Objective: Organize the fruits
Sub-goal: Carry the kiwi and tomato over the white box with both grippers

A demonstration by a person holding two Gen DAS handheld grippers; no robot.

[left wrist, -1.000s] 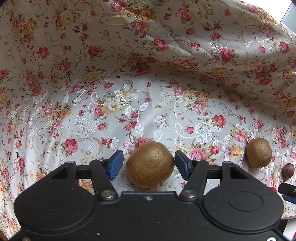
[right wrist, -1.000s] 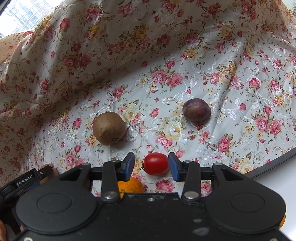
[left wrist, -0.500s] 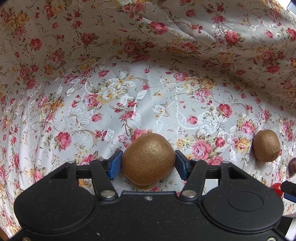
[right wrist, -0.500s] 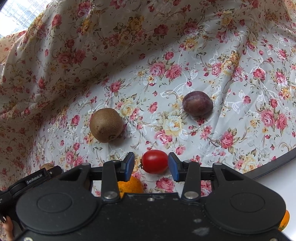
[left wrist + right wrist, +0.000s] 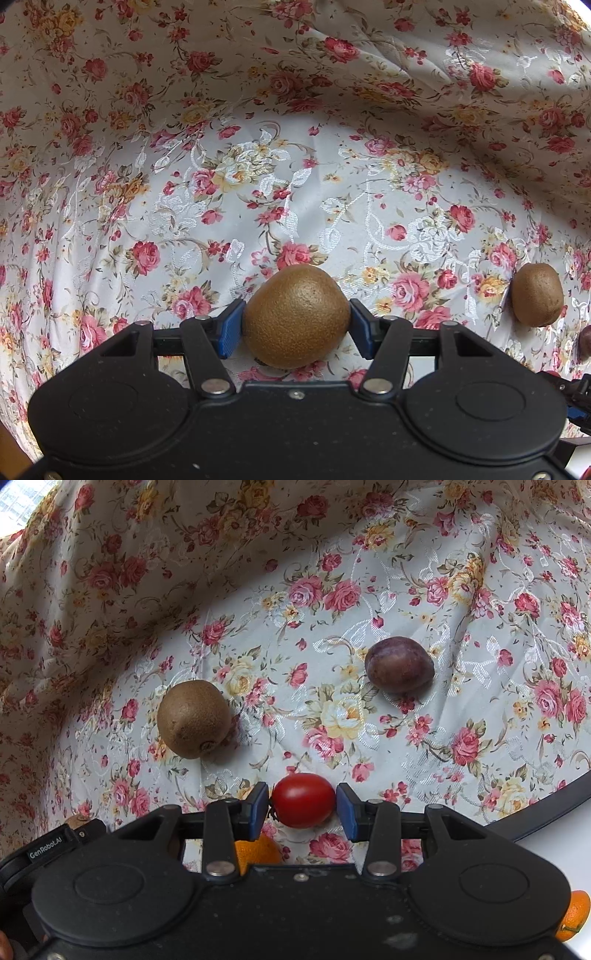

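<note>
Left gripper [image 5: 296, 326] pinching kiwi [image 5: 296, 317] on cloth [image 5: 258, 192]: lift straight, gentle squeeze. Right gripper [image 5: 302, 808] jaws just opening, tomato [image 5: 303, 799] between, pads seem barely touching; close softly, centred, avoid orange [image 5: 255, 851] below.

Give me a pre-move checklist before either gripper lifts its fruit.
1. Left gripper pads seated on both sides of the kiwi: ok; its jaws have just been closing.
2. Cherry tomato centred in the right gripper: ok.
3. Right pads gripping the tomato: cannot tell; they look at its sides.
4. Second kiwi and plum apart from both grippers: ok.
5. Orange clear under the right gripper: not ok; it lies close beneath the left finger.
6. Destination container visible: cannot tell.
</note>
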